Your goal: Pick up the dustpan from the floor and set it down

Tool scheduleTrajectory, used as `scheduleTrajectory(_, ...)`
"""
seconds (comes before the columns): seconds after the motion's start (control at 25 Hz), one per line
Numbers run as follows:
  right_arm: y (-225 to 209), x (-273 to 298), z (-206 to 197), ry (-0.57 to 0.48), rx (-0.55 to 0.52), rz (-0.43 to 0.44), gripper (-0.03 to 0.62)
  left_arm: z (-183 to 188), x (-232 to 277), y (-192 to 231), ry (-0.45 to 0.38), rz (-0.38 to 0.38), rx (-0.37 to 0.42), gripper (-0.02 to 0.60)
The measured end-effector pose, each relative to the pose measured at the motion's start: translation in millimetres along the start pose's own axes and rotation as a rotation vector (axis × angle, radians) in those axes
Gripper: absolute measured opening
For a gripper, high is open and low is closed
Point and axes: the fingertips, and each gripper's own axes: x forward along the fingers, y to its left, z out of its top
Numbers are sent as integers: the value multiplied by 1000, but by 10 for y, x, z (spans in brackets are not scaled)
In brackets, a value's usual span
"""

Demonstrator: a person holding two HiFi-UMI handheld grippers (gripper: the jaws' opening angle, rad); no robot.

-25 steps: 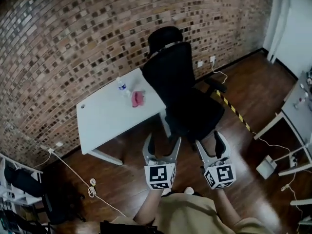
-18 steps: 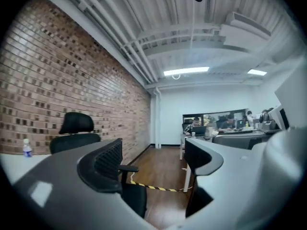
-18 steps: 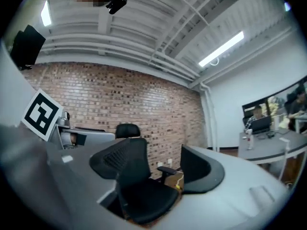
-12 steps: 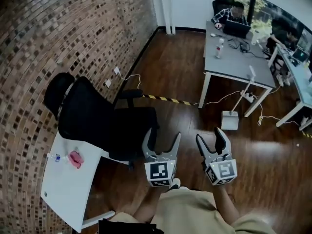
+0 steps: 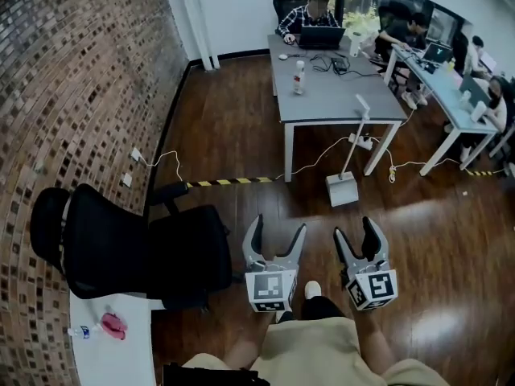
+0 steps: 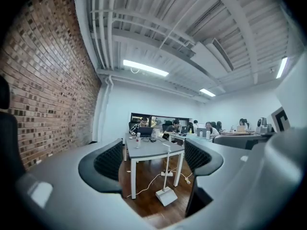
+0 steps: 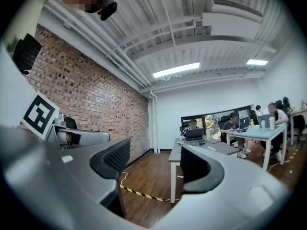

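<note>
Turned away from the black chair [image 5: 121,252] over the last second, now facing the grey tabletop [image 5: 338,95], with that chair well to its left. Short of the tabletop's left end, holding the left gripper [image 5: 278,227] level, jaws wide apart, nothing between them. Just before the tabletop's front edge, seeing the dustpan [image 5: 342,190] standing on the floor, handle upright, untouched. Short of the tabletop's middle, keeping the right gripper [image 5: 355,228] equally agape and empty

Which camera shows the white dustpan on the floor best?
The head view: the dustpan stands whole on the wooden floor beside the grey desk, long handle upright. The left gripper view frames it side-on, far off between the open jaws. The right gripper view does not show it.
</note>
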Motion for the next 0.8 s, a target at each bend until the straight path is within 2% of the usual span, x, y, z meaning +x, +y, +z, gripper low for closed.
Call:
scheduleTrajectory(0.16, -349, 53, -98, 21, -14, -52, 319, -103, 363, -195, 15, -57, -28, 377)
scheduleTrajectory(0.32, -798, 321, -154, 21, -3, -75, 319, -152, 895, -401, 19, -105, -23, 377)
scheduleTrajectory(0.56, -1574, 1008, 41, -28, -29, -41, 319, 20, 1964, -584, -25, -106, 4, 374)
scheduleTrajectory(0.8, -2467, 1529, 158, -37, -16, -32, 319, 146, 2923, -813, -31, -72, 26, 372)
